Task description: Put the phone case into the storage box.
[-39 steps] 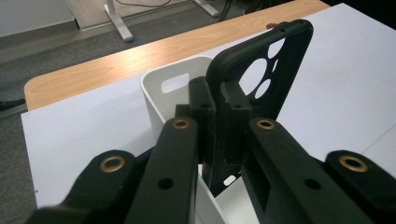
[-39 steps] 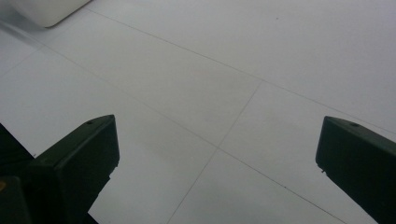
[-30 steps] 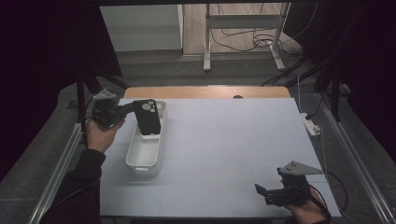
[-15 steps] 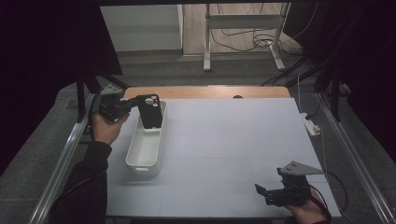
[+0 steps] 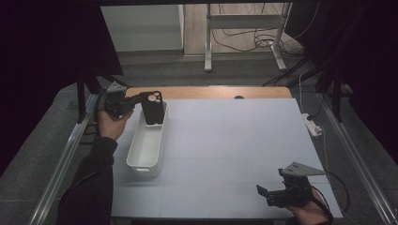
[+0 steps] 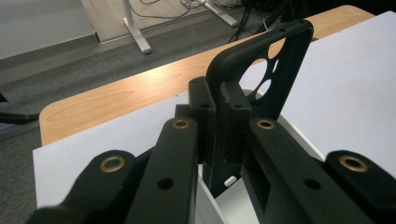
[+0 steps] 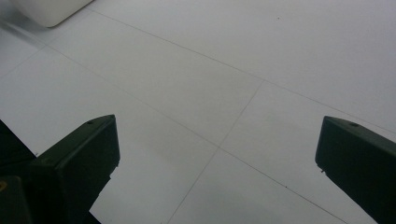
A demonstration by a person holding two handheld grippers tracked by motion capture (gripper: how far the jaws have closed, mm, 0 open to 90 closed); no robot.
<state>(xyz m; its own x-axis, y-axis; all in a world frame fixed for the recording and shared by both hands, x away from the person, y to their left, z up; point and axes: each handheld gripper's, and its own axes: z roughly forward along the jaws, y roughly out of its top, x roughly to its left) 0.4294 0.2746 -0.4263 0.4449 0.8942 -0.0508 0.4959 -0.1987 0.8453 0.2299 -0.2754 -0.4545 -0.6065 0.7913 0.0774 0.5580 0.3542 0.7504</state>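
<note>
White table (image 5: pixel 234 140), left gripper (image 5: pixel 133 100) fingers clamped on black phone case (image 5: pixel 152 108) above white bin (image 5: pixel 145 145); right gripper (image 5: pixel 270 194) fingers wide apart, empty.

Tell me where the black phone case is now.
In the high view, at far left: the black phone case hangs over the white bin, clamped by the left gripper.

Black phone case (image 5: pixel 153 108), soft-looking, with round camera cutouts near its upper end; held roughly upright, pinched at one edge, hanging over the far end of the bin. White oblong plastic bin (image 5: pixel 146 146), open-topped, lying lengthwise at the left side of the white table, nothing visible inside.
</note>
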